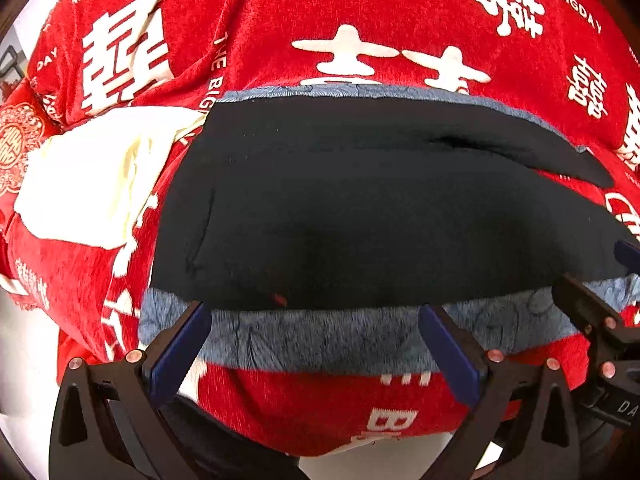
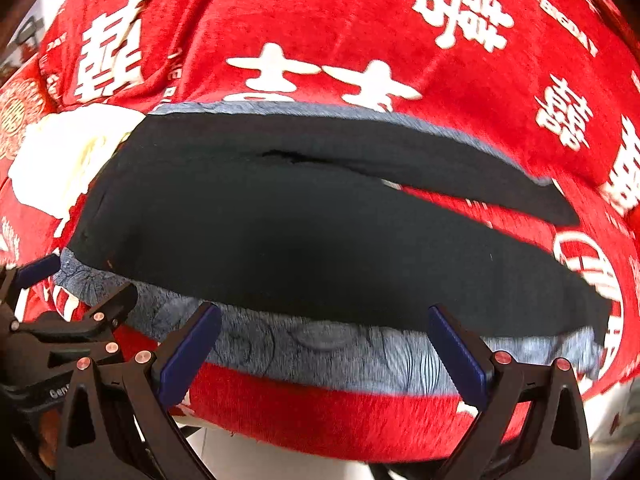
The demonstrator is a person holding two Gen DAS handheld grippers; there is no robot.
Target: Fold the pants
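Black pants (image 1: pixel 360 208) (image 2: pixel 304 232) lie flat across a red blanket, with their grey-blue fleecy lining (image 1: pixel 320 336) (image 2: pixel 320 344) showing along the near and far edges. The two legs part toward the right. My left gripper (image 1: pixel 316 320) is open just over the near lined edge, nothing between its fingers. My right gripper (image 2: pixel 324 314) is open the same way, further right along that edge. Each gripper shows at the border of the other's view: the right gripper (image 1: pixel 596 270) and the left gripper (image 2: pixel 84 280), close side by side.
The red blanket (image 1: pixel 320 20) (image 2: pixel 320 8) with white characters and lettering covers the whole surface. A white cloth (image 1: pixel 88 176) (image 2: pixel 64 160) lies just left of the pants' waist end. The blanket's near edge (image 1: pixel 320 420) drops off below the grippers.
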